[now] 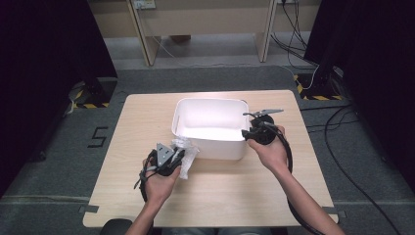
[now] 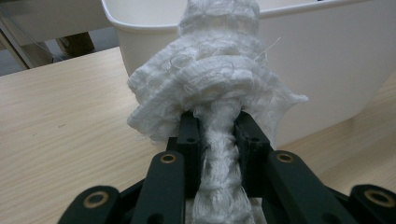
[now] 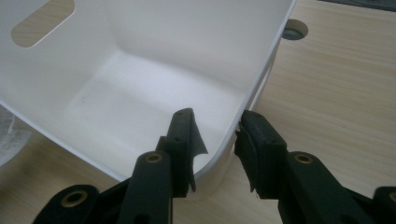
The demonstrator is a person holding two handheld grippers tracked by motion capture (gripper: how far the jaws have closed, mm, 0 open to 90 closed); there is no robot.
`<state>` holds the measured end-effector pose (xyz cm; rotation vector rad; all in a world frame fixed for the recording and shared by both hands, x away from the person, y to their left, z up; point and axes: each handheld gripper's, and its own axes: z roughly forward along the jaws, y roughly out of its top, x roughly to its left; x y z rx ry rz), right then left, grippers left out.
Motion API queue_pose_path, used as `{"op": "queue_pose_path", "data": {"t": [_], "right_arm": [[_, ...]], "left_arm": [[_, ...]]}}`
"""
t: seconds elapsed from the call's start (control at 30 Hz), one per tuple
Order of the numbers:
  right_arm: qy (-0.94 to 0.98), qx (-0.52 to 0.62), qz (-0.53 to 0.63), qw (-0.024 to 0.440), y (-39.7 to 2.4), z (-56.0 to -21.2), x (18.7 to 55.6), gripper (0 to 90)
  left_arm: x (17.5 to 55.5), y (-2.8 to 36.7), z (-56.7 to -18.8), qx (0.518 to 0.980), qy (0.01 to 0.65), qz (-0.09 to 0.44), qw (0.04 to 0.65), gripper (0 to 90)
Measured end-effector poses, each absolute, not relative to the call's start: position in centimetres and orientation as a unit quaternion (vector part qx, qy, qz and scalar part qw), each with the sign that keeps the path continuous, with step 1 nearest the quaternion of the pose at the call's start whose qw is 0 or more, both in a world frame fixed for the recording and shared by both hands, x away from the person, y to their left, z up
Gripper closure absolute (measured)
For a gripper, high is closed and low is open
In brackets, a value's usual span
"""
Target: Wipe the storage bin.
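Two grippers are seen in the high view: the left gripper is held near the table's front-left part, a white mesh wad clamped in it just beside the white bin's near left corner; the right gripper is set at the bin's near right corner.

Left gripper view: jaws are narrowed tight on the wad, the bin just behind.

Right gripper view: jaws straddle the bin's wall, one inside, one outside; whether the pads press it cannot be told.

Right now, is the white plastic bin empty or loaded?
Empty. The white plastic bin shows a bare floor in the high view and the right gripper view. The white crumpled cloth is outside, clamped in the left tool.
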<state>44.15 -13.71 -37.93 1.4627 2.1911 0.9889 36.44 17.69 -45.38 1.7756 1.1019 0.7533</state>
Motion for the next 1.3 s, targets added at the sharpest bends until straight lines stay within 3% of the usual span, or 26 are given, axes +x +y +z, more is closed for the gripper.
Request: {"op": "queue_pose_path", "data": {"t": [1.3], "right_arm": [[0.771, 0.509, 0.346, 0.162, -13.7, -38.1, 44.5, 66.0]], "left_arm": [[36.1, 18.5, -44.8, 0.711, 0.441, 0.315, 0.447, 74.8]]}}
